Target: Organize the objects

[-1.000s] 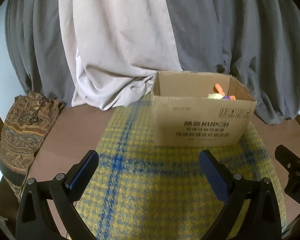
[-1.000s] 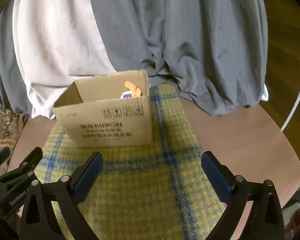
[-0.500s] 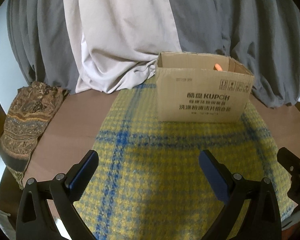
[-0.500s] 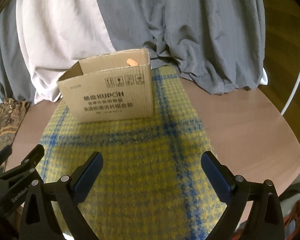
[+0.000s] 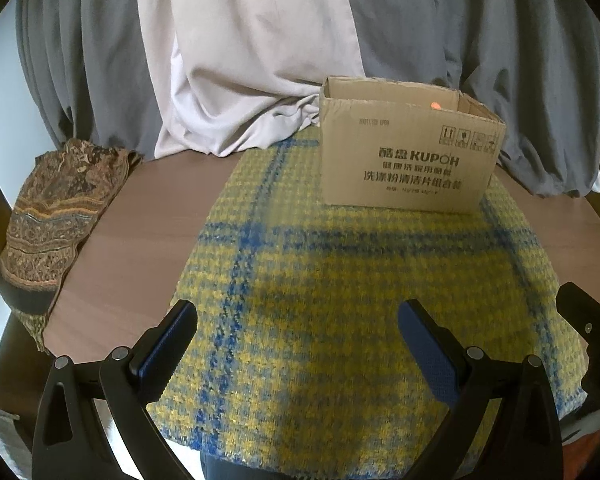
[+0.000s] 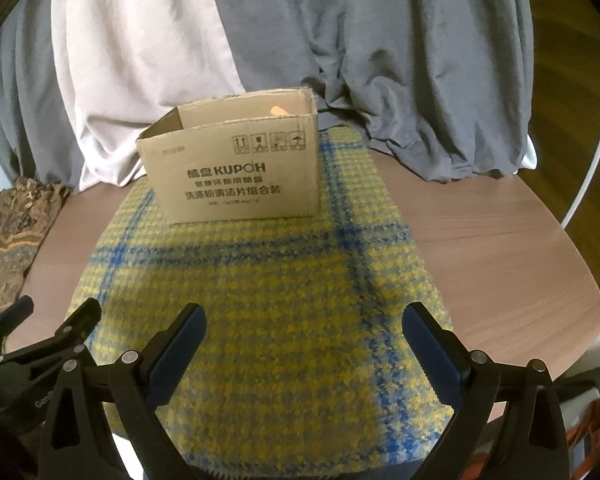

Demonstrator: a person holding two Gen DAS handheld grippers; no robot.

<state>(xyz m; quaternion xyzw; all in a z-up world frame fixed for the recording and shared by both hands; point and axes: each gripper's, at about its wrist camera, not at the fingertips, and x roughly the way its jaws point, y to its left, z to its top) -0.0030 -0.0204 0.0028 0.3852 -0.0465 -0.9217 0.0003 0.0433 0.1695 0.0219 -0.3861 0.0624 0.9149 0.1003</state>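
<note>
Both pairs of tongs hang spread and empty over the near edge of a yellow-and-blue plaid mat (image 5: 340, 280) on a round wooden worktop (image 6: 500, 248): the left tongs (image 5: 298, 344) and the right tongs (image 6: 304, 344) side by side, each pinching nothing. No loose item shows on the mat. Farther back, on the mat's far end, stands an open Kupoh cardboard box (image 5: 408, 160), with a small orange object (image 6: 278, 110) just visible above its rim (the rest of its contents are hidden at this angle). The sorting looks largely finished; a sound next move would be a slow sweep of the worktop for stragglers, tongs kept apart. The left view alone shows most of a patterned brown cloth (image 5: 56, 216) draped over the worktop's left edge; the right view alone shows bare worktop to the right. Grey and white drapery (image 6: 340, 40) closes the background.
</note>
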